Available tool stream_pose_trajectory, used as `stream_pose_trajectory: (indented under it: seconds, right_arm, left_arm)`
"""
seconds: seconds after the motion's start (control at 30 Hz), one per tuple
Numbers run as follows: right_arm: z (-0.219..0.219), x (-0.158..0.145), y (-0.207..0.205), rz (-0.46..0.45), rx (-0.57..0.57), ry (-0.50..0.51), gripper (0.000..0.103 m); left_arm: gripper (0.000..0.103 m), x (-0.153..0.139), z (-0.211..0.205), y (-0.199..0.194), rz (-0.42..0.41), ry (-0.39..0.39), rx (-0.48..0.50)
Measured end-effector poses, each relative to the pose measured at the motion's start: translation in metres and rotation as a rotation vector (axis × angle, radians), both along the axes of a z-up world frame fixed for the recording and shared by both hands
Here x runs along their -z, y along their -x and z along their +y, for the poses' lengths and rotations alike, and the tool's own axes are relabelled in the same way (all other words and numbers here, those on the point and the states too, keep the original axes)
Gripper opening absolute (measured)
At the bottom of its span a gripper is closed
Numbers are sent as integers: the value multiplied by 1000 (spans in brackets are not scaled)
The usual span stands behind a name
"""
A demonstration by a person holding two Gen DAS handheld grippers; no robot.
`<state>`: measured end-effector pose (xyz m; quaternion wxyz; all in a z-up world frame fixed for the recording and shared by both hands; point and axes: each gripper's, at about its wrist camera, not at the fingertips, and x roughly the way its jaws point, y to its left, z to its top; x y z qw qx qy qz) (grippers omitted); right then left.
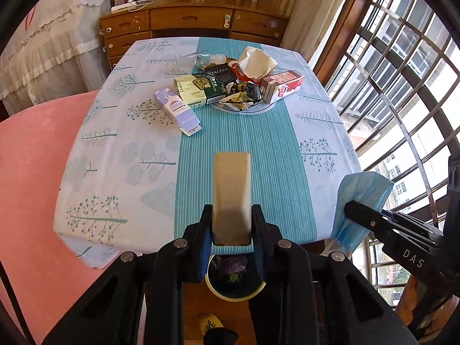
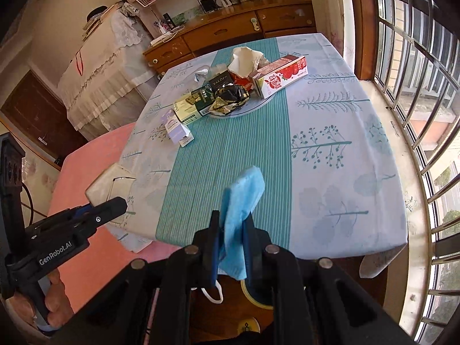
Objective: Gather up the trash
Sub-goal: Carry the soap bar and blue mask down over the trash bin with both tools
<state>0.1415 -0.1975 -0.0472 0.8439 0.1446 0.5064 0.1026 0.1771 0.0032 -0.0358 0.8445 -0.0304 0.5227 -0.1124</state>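
Observation:
My left gripper [image 1: 231,224] is shut on a flat beige box [image 1: 231,192], held above the near table edge; the box also shows in the right wrist view [image 2: 107,185]. My right gripper [image 2: 231,230] is shut on a blue face mask [image 2: 244,198], which also shows in the left wrist view [image 1: 360,198], to the right of the left gripper. A round bin [image 1: 235,283] with trash inside stands on the floor below the left gripper. More trash lies at the table's far end: a purple box [image 1: 178,110], a green box [image 1: 198,89], crumpled wrappers [image 1: 244,93], a red carton [image 1: 281,84] and crumpled paper [image 1: 257,63].
The table [image 1: 258,158] has a blue and white cloth. A white plate [image 1: 253,109] lies under part of the trash pile. A pink chair [image 1: 31,172] stands at the left. A wooden dresser [image 1: 195,23] stands behind the table. A barred window [image 1: 402,86] is on the right.

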Motion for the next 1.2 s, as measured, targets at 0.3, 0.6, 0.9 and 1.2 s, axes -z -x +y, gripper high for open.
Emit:
stream_pose_trajectory:
  seconds: [0.3, 0.6, 0.9, 1.2]
  right_arm:
    - [28, 1, 64, 15, 25, 37, 14]
    - [16, 5, 109, 68, 39, 90, 14]
    - [4, 63, 128, 182, -6, 86, 14]
    - [-4, 182, 122, 324, -31, 58, 14]
  left_arm:
    - [23, 5, 29, 56, 3, 22, 41]
    - [23, 31, 12, 90, 81, 15, 95]
    - [23, 90, -34, 115, 188, -38, 136]
    - [23, 196, -69, 111, 273, -108, 124]
